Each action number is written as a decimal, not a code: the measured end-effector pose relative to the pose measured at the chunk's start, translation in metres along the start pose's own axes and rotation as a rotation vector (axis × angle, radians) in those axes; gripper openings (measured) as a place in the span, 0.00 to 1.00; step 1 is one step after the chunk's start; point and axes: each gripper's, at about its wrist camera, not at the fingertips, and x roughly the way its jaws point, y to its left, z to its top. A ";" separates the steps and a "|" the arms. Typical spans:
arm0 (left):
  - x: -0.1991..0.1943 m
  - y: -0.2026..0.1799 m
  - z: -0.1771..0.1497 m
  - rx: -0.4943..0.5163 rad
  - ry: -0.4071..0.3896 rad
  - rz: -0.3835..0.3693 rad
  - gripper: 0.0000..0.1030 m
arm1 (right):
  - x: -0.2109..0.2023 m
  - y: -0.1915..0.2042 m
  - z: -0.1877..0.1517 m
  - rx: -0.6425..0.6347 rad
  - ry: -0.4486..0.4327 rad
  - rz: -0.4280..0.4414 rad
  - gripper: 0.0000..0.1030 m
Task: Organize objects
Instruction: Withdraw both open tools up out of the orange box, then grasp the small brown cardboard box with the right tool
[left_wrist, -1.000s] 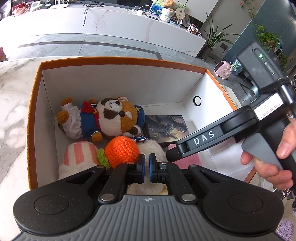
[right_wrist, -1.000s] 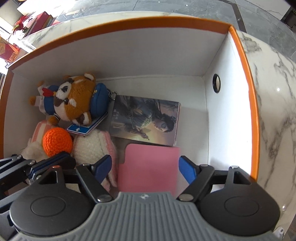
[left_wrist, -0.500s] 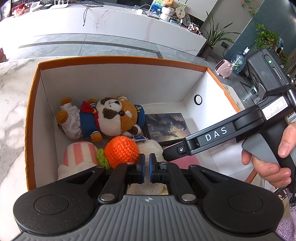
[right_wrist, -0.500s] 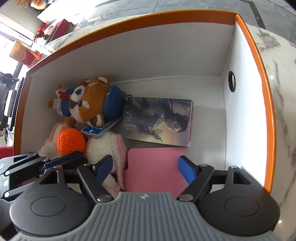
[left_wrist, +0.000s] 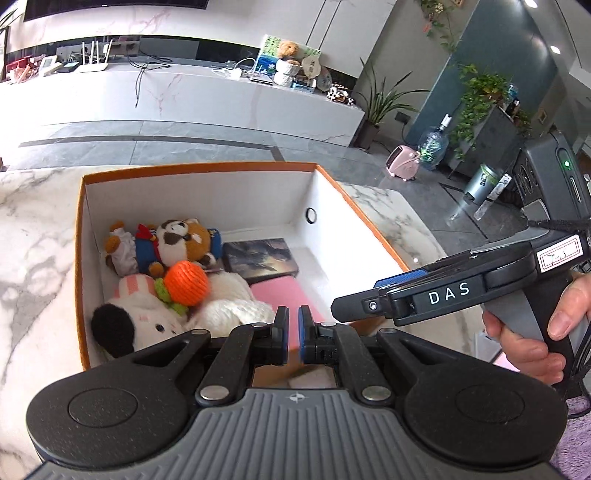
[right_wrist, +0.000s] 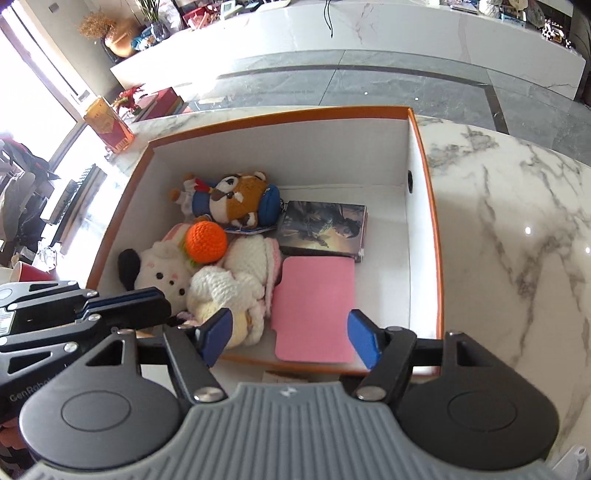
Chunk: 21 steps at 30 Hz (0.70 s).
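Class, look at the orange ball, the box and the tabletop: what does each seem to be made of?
Orange ball: crocheted yarn, shown by its looped, ribbed stitches.
Box: probably cardboard, with thin, flat, matte white walls and orange edges.
Tabletop: marble or a marble look-alike, grey-veined white, glossy with highlights.

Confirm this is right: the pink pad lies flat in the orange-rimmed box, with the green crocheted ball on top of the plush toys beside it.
One thing is wrong: the crocheted ball is orange, not green, as the right wrist view shows. The pink pad does lie flat in the orange-rimmed box, beside the plush toys.
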 end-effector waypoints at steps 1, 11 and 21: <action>-0.002 -0.005 -0.006 0.004 0.002 -0.014 0.05 | -0.005 0.004 -0.010 0.003 -0.046 -0.010 0.69; 0.002 -0.045 -0.061 0.017 0.051 0.015 0.05 | -0.044 0.013 -0.115 0.055 -0.260 -0.173 0.70; 0.013 -0.052 -0.093 -0.039 0.078 0.070 0.05 | 0.001 0.003 -0.172 0.093 -0.215 -0.269 0.84</action>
